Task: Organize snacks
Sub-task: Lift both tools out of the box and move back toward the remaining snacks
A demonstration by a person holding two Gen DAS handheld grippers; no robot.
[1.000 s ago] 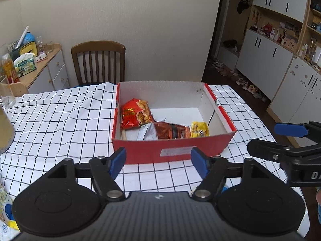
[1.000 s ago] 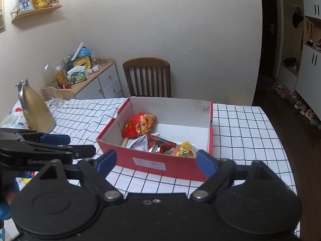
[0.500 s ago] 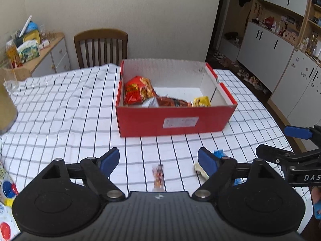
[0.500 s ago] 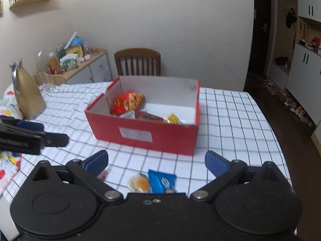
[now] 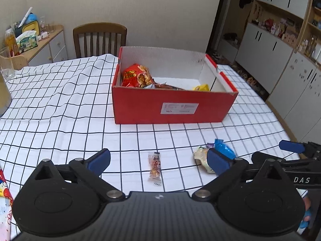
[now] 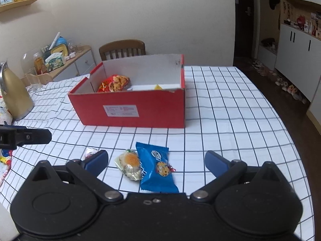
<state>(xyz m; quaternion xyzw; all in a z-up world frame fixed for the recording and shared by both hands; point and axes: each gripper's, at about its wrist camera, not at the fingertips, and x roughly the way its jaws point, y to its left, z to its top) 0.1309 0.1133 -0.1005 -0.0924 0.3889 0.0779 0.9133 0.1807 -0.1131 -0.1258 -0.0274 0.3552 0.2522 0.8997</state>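
A red box (image 5: 152, 108) (image 6: 150, 108) stands mid-table with a red chip bag (image 5: 136, 76) (image 6: 113, 83), a dark wrapper and a yellow packet (image 5: 201, 87) inside. On the cloth in front lie a small orange-white candy (image 5: 155, 165), a pale round snack (image 6: 129, 163) (image 5: 201, 156) and a blue cookie packet (image 6: 156, 168) (image 5: 224, 149). My left gripper (image 5: 158, 160) is open and empty above the small candy. My right gripper (image 6: 156, 159) is open and empty above the round snack and blue packet.
The table has a white checked cloth (image 5: 60, 104). A gold kettle (image 6: 14, 98) and glasses stand at the left. A wooden chair (image 5: 99, 39) stands behind the table. A sideboard (image 6: 66, 64) with clutter is at the left, white cabinets (image 5: 280, 64) at the right.
Both grippers have pulled back from the box toward the near table edge. The loose snacks in front of the box have come into view between the fingers.
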